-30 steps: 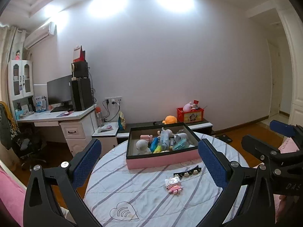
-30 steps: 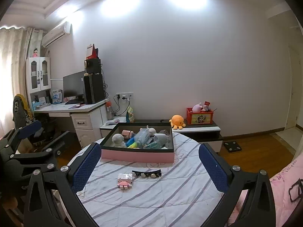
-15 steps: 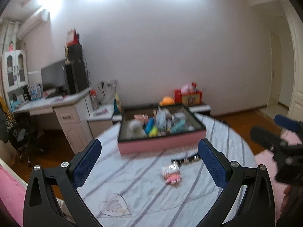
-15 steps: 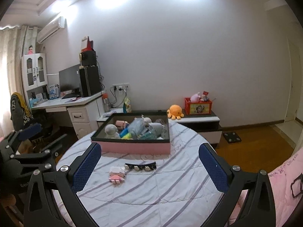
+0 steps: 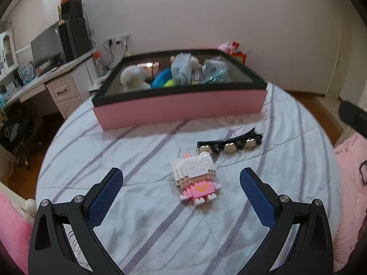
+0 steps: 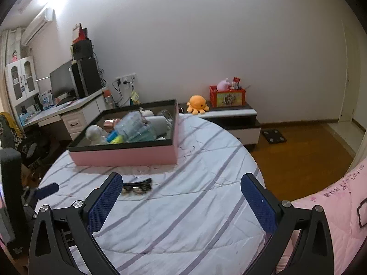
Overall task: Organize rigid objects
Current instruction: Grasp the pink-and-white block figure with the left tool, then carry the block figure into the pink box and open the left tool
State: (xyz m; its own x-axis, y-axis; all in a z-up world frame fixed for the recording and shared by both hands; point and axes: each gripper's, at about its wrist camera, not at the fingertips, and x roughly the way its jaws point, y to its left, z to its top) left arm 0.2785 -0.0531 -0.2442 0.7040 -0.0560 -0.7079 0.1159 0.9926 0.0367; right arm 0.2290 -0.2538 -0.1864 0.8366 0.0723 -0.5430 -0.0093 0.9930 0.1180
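Striped bedding covers the round counter (image 5: 146,224) in front of me, with a bedroom wall, a desk and a low cabinet behind it. At the far side of the counter sits the pink box (image 5: 179,107) with its black rim, already crowded with small things: a white figure, a blue case, clear plastic bits.

Two items are not yet stowed. The brick-built pink and white figure (image 5: 195,178) lies flat on the cloth, near me and just right of centre in my left view. Just beyond it, to the right, lies the black hair clip (image 5: 229,144) with its row of metal beads; the two look close but apart.

My left tool (image 5: 181,188) is spread wide, fingers hovering on either side of the brick figure without touching it. My right tool (image 6: 181,190) is also spread and carries nothing, hanging over bare cloth with the hair clip near its left finger.

I judge this to be the approach for picking up the brick figure. Next I need to lower the left tool until the pads straddle the figure's body, then press them together gently across its flat sides, since a block-built piece may shed parts if squeezed hard or caught at an arm. After that comes a lift and a carry to the far box.
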